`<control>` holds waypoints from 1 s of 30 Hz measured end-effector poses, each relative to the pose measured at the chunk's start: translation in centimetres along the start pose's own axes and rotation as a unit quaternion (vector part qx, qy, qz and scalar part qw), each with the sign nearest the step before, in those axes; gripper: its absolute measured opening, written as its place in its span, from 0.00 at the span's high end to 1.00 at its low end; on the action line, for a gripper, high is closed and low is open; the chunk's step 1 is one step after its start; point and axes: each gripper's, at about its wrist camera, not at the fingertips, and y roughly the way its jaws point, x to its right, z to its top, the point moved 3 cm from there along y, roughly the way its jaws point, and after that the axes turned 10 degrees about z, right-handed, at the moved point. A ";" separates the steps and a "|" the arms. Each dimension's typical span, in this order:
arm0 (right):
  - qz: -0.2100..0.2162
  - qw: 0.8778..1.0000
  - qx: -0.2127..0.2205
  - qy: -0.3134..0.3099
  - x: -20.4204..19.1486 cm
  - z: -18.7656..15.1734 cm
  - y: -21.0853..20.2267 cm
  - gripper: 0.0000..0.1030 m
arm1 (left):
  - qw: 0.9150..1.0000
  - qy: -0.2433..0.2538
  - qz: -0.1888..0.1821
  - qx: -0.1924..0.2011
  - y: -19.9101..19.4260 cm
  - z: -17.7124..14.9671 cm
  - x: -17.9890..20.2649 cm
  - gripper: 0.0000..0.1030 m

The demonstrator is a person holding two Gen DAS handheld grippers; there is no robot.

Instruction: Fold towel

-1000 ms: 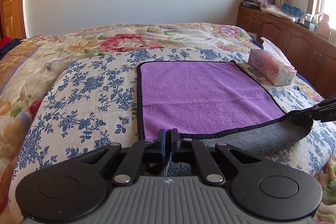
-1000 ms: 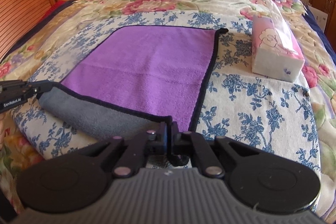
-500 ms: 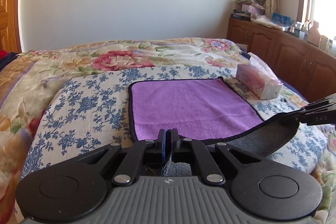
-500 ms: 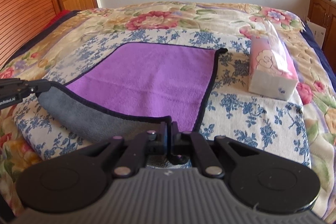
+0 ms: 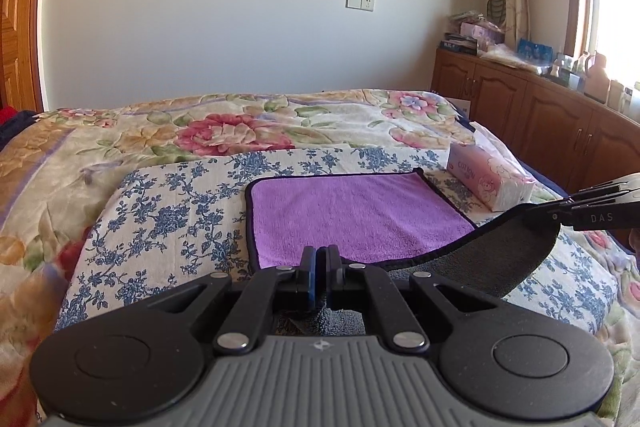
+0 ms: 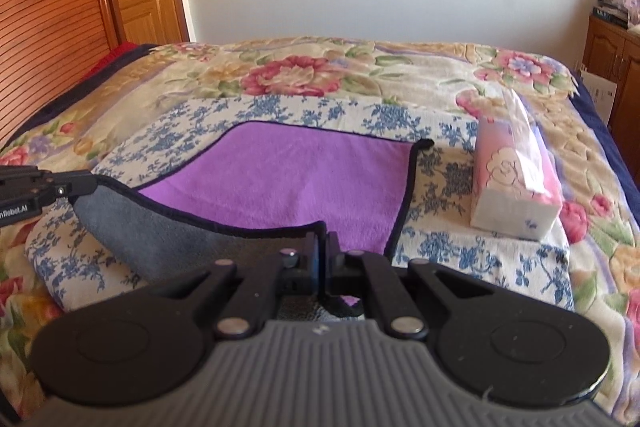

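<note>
The purple towel lies on the blue-flowered bedspread, its near edge lifted so the grey underside shows. The left gripper and right gripper each pinch a near corner, jaws clamped, likely to carry that edge toward the far side, clear of the tissue pack.

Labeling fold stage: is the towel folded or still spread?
Partly lifted, not folded. The towel's far part lies flat, purple side up; the left hand-held gripper and right hand-held gripper pinch its raised near corners, showing the grey underside.
</note>
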 end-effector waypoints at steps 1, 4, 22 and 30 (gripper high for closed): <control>-0.001 1.000 0.003 0.000 0.0 0.2 0.0 0.97 | 1.000 0.001 0.000 0.001 0.0 0.1 0.1 0.95; -0.004 1.000 0.011 0.000 0.1 0.6 0.0 0.97 | 1.000 0.003 -0.001 0.007 0.2 0.7 0.2 0.95; -0.014 0.999 0.033 -0.027 1.5 4.3 1.3 0.97 | 0.999 0.014 0.002 0.035 2.7 4.5 0.3 0.95; -0.013 0.999 0.038 -0.034 1.9 5.2 2.2 0.97 | 0.999 0.023 0.004 0.046 3.8 6.2 0.6 0.95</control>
